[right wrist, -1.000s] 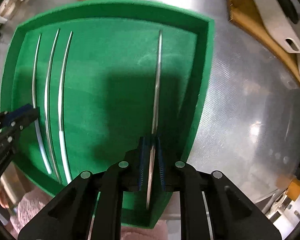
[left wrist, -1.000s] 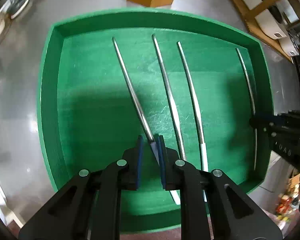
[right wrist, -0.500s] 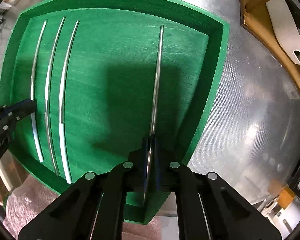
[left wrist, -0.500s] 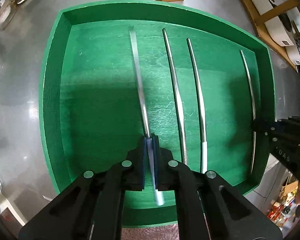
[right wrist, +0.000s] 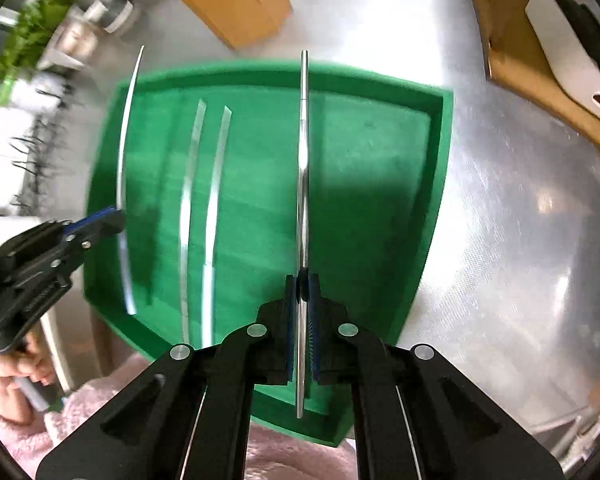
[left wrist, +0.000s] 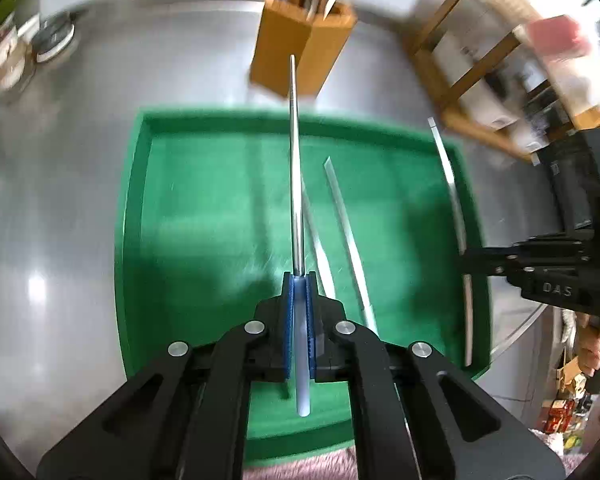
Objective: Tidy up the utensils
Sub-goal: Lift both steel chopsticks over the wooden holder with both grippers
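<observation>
My left gripper [left wrist: 299, 280] is shut on a metal chopstick [left wrist: 296, 168] with a pale end, held tilted up above the green tray [left wrist: 132, 200]. My right gripper [right wrist: 303, 280] is shut on a second metal chopstick [right wrist: 303, 152], also raised over the tray [right wrist: 440, 184]. Two more chopsticks [right wrist: 188, 200] [right wrist: 216, 192] lie side by side on the tray floor. Each gripper shows in the other's view: the right gripper [left wrist: 466, 258] at the tray's right edge, the left gripper [right wrist: 116, 216] at its left edge.
A wooden utensil block [left wrist: 300, 48] with utensils in it stands on the steel counter [left wrist: 52, 200] just beyond the tray. A wooden rack [right wrist: 520, 60] is at the right, a plant [right wrist: 32, 28] and jars at the far left. A pink cloth [right wrist: 100, 400] lies under the tray's near edge.
Both grippers closed on their chopsticks, then rose and tilted up, lifting one chopstick each off the tray floor. The utensil block has come into fuller view.
</observation>
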